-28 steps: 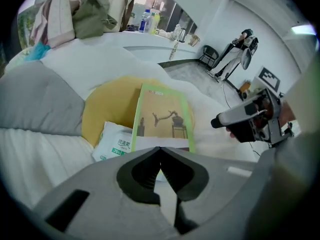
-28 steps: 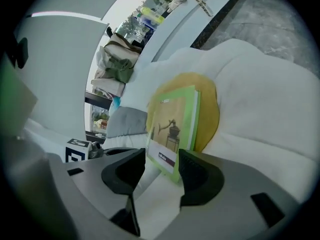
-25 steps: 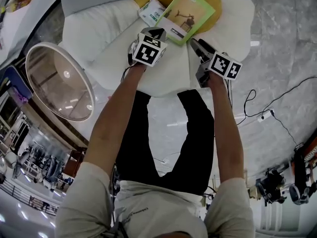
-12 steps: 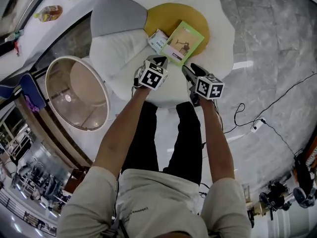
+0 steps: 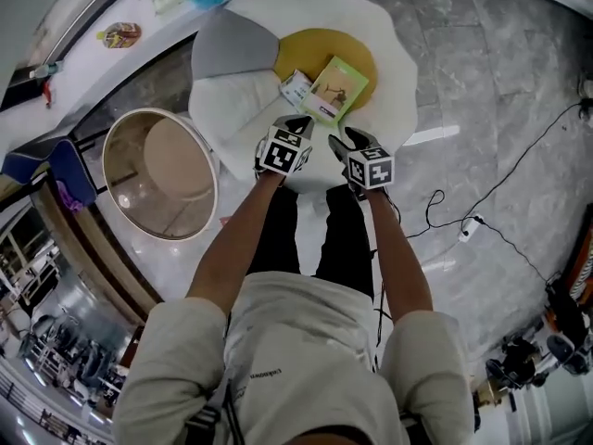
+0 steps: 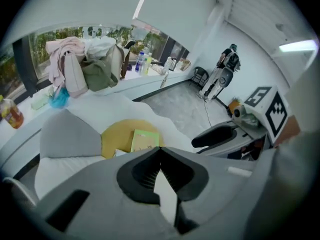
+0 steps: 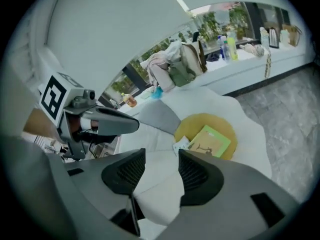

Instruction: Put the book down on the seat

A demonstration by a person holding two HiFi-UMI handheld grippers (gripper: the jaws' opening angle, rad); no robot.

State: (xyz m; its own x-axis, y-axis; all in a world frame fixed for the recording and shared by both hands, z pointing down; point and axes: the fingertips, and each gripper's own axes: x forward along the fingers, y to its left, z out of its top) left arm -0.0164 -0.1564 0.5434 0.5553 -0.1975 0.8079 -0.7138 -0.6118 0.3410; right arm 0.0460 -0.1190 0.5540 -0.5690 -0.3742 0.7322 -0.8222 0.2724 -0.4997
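A green-covered book lies flat on the yellow round cushion of the white seat; it also shows in the left gripper view as the book and in the right gripper view as the book. A small white packet lies beside it. My left gripper hovers short of the seat's near edge, shut and holding nothing. My right gripper is beside it, open and empty. The left gripper has its tips touching; the right gripper shows a clear gap.
A grey cushion rests on the seat's left side. A round glass-topped table stands to the left. A cable with a power strip runs over the marble floor at right. Clothes and bottles crowd the windowsill. A person stands far off.
Both grippers have drawn back from the book toward the seat's near edge, and the view has pulled away. The book stays lying on the yellow cushion.
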